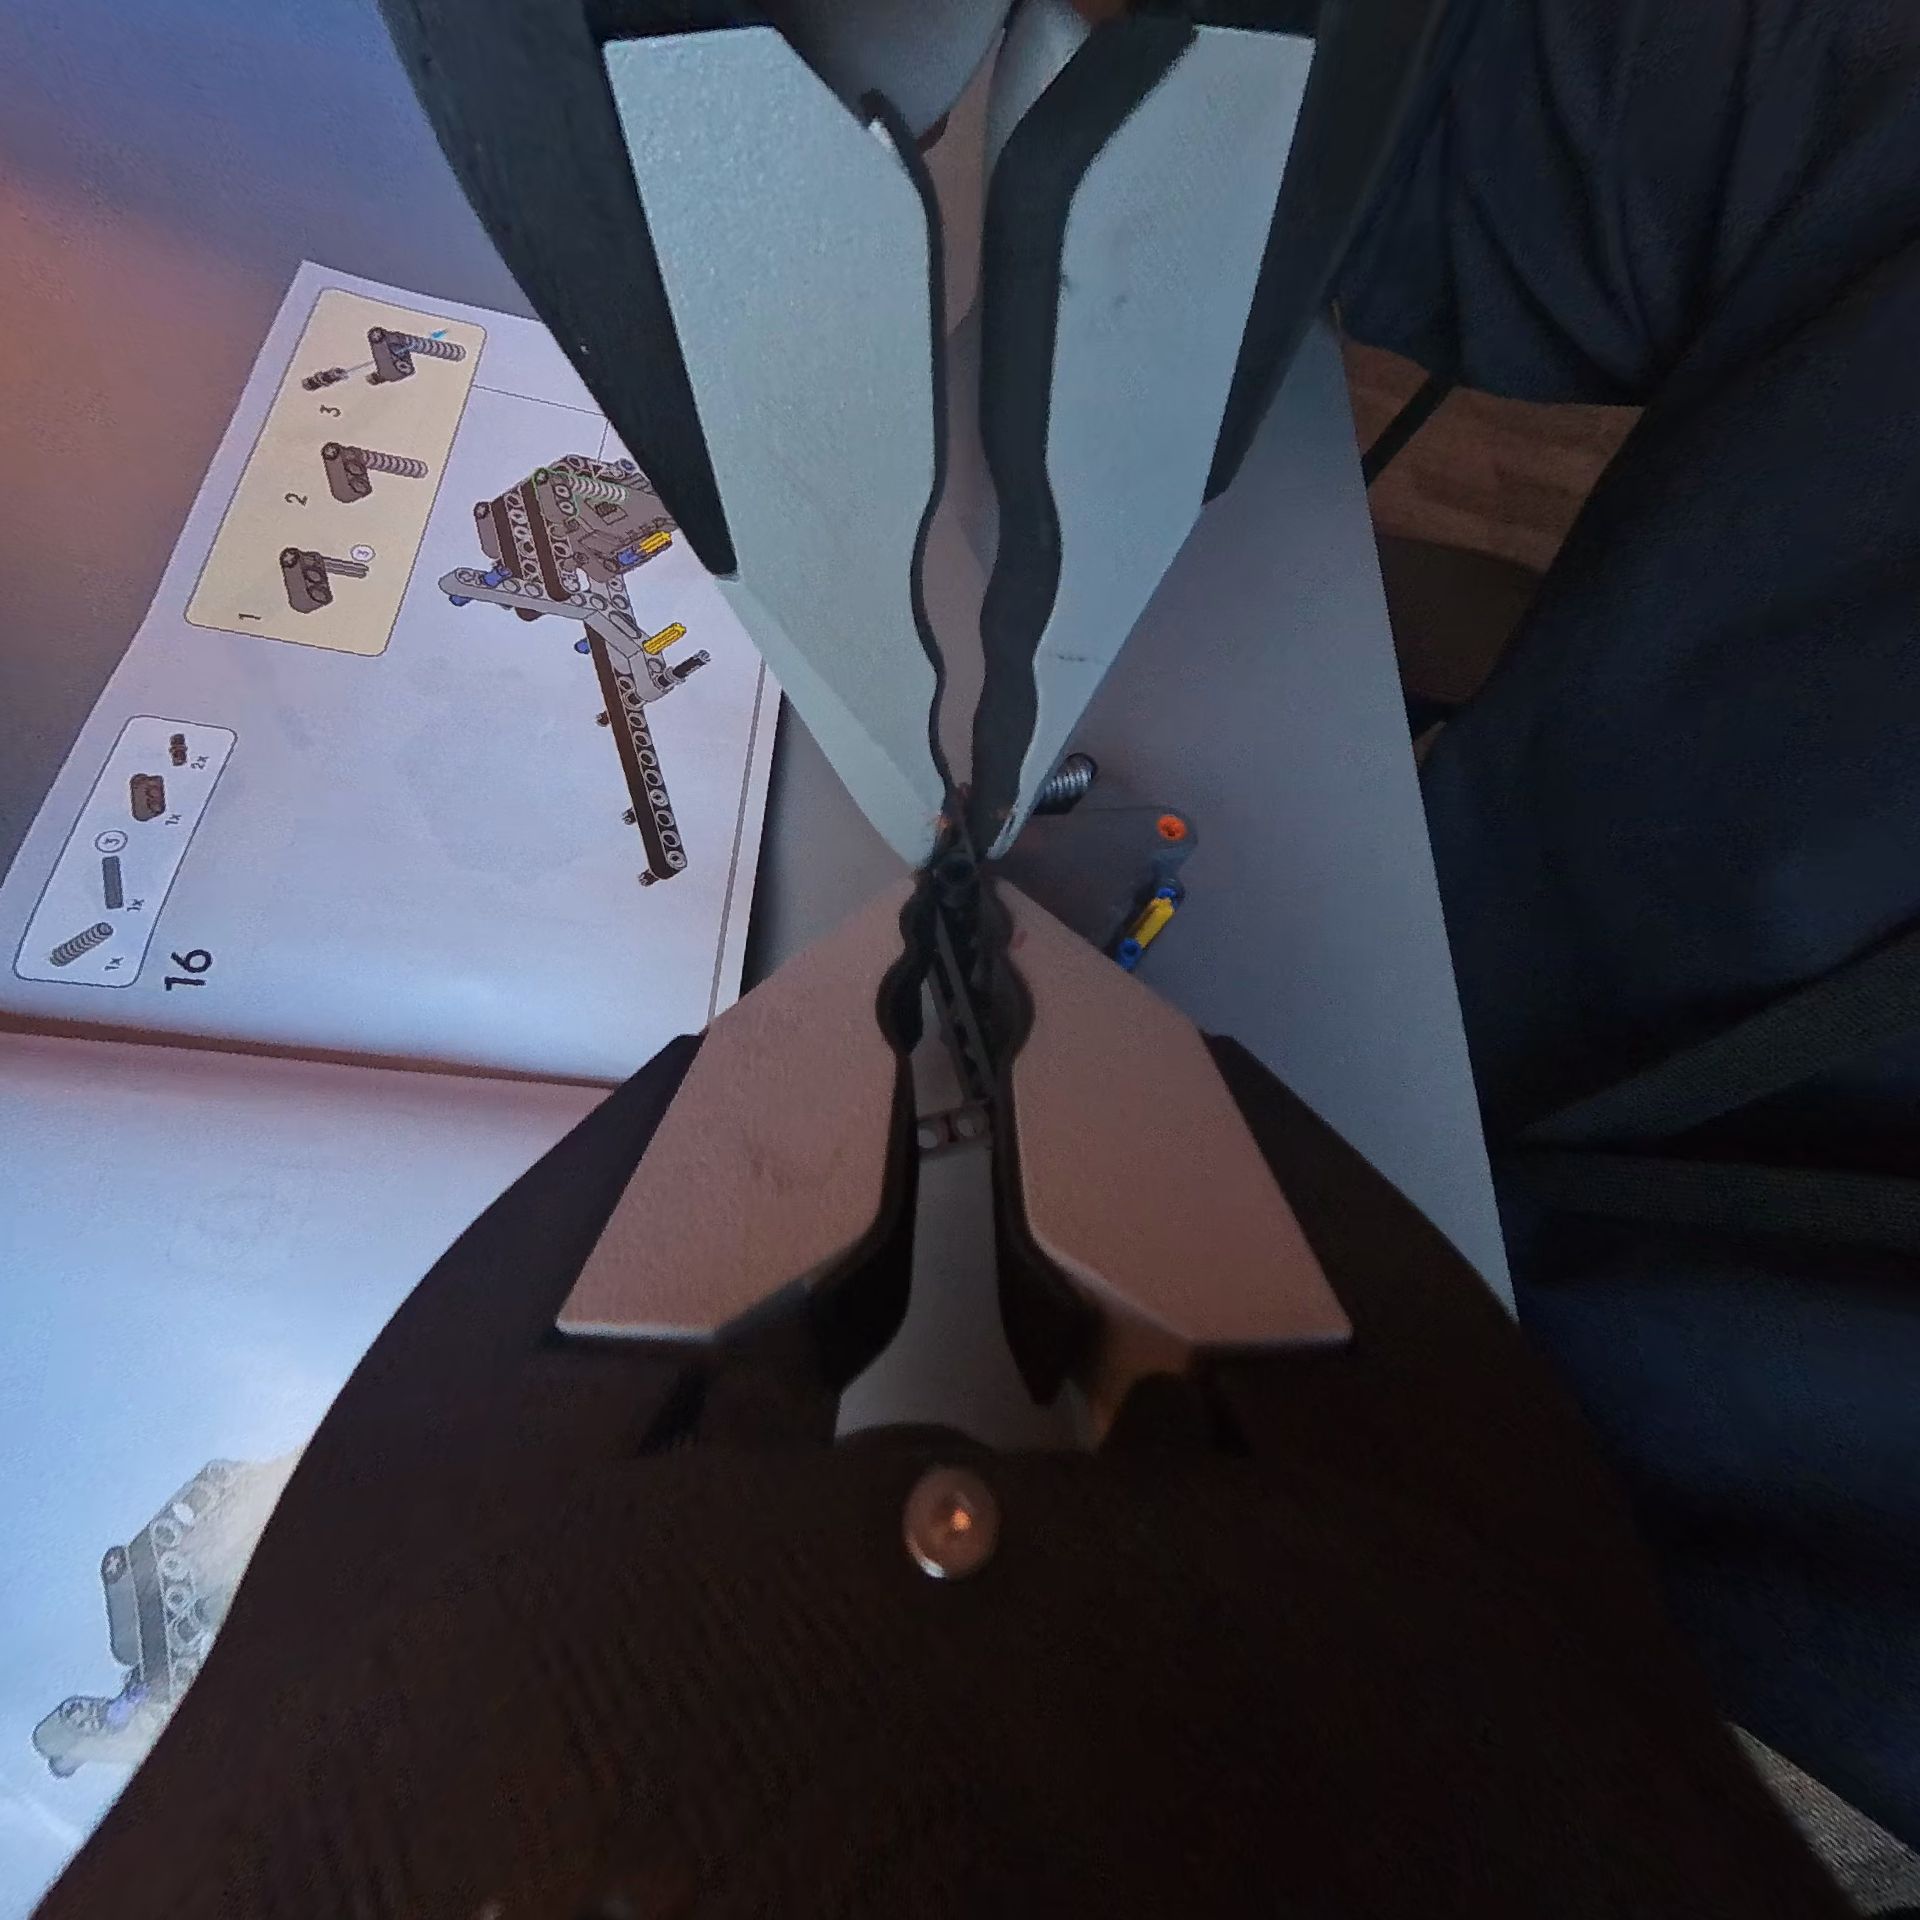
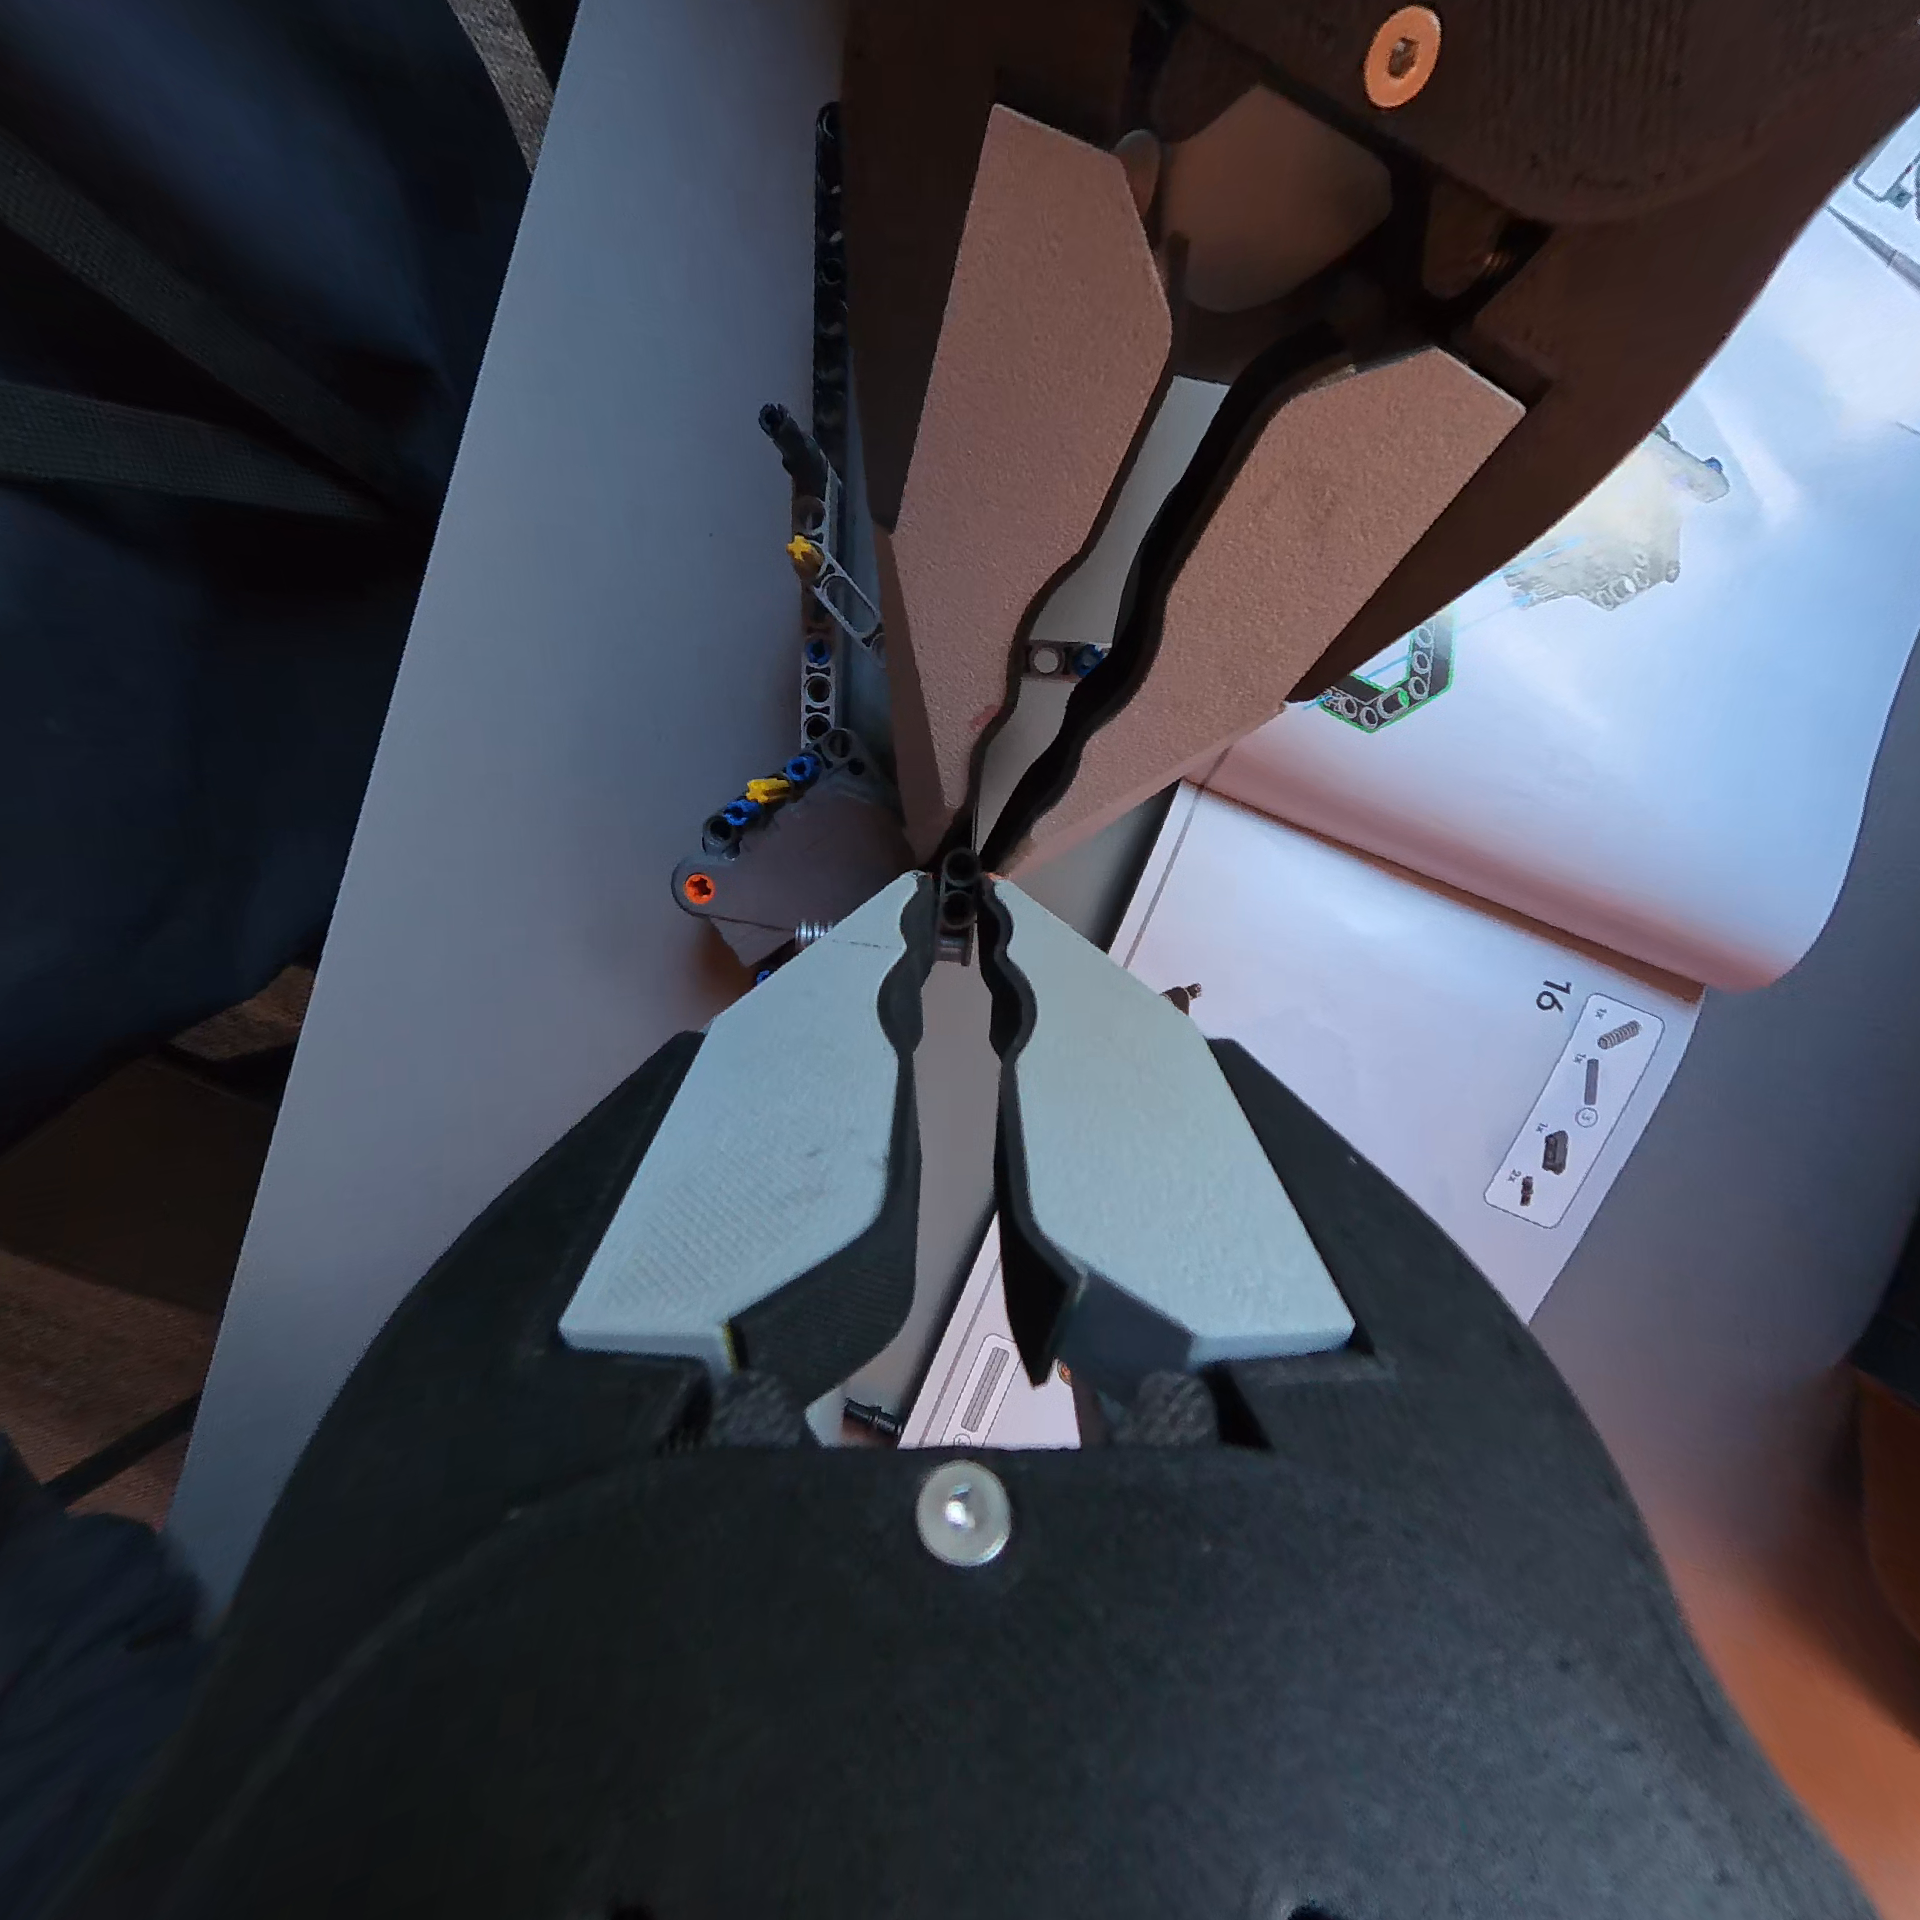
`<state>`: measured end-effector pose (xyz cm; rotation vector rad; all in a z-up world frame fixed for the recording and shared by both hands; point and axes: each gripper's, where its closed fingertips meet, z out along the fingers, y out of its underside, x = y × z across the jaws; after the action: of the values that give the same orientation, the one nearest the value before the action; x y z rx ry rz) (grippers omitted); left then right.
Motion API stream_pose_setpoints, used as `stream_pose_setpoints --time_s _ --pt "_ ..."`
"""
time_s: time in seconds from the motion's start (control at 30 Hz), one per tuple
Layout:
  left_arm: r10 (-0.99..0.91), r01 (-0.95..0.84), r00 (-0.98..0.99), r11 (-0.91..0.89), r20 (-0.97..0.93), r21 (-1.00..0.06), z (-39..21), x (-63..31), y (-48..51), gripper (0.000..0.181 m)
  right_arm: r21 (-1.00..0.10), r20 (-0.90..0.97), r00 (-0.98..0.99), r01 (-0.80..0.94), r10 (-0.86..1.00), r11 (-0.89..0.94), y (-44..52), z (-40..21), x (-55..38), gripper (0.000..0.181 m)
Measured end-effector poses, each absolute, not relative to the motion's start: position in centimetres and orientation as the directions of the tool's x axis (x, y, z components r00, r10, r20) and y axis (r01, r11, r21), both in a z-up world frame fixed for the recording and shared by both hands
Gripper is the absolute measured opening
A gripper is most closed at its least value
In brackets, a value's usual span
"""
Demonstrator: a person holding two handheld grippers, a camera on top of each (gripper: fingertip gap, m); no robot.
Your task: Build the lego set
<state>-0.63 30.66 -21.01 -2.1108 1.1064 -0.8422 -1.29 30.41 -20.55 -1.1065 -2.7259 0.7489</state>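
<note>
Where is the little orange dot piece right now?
In the right wrist view, the orange dot piece sits on the grey lego build lying on the table, left of where both tools' tips meet.

Left wrist view: instruction booklet (image 1: 395, 790) lies open on the counter (image 1: 1299, 644), left of the two hand-held grippers meeting tip to tip. Partly built model (image 1: 1148, 914) lies on the counter right of the tips, near a person's clothing (image 1: 1662, 623).
</note>
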Motion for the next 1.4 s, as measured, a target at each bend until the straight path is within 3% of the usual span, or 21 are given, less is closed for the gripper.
stream_pose_setpoints --time_s 0.23,0.67,0.87,1.13,1.4 --pt "-0.853 -0.482 0.457 -0.474 0.250 -0.737 -21.1 -0.9 30.6 0.005 -0.432 -0.039 -0.732 0.626 0.680 0.649 30.5 -21.1 -1.3 0.007" --pt "-0.868 -0.510 0.451 -0.441 0.206 -0.738 -21.2 -0.9 30.3 0.000 -0.446 -0.078 -0.730 0.635 0.679 0.631 30.3 -21.2 -1.2 0.007" --pt "-0.822 -0.410 0.438 -0.543 0.364 -0.732 -20.2 -0.8 30.0 0.010 -0.436 -0.048 -0.730 0.629 0.681 0.643 30.5 -21.1 -1.3 0.007" --pt "-0.797 -0.381 0.463 -0.575 0.389 -0.724 -20.3 -0.9 30.4 0.015 -0.456 -0.016 -0.725 0.618 0.689 0.640 30.7 -20.5 -1.7 0.006" --pt "-0.787 -0.370 0.491 -0.577 0.374 -0.728 -20.5 -1.2 30.8 0.004 -0.461 -0.007 -0.715 0.622 0.699 0.632 30.9 -20.3 -1.9 0.006"
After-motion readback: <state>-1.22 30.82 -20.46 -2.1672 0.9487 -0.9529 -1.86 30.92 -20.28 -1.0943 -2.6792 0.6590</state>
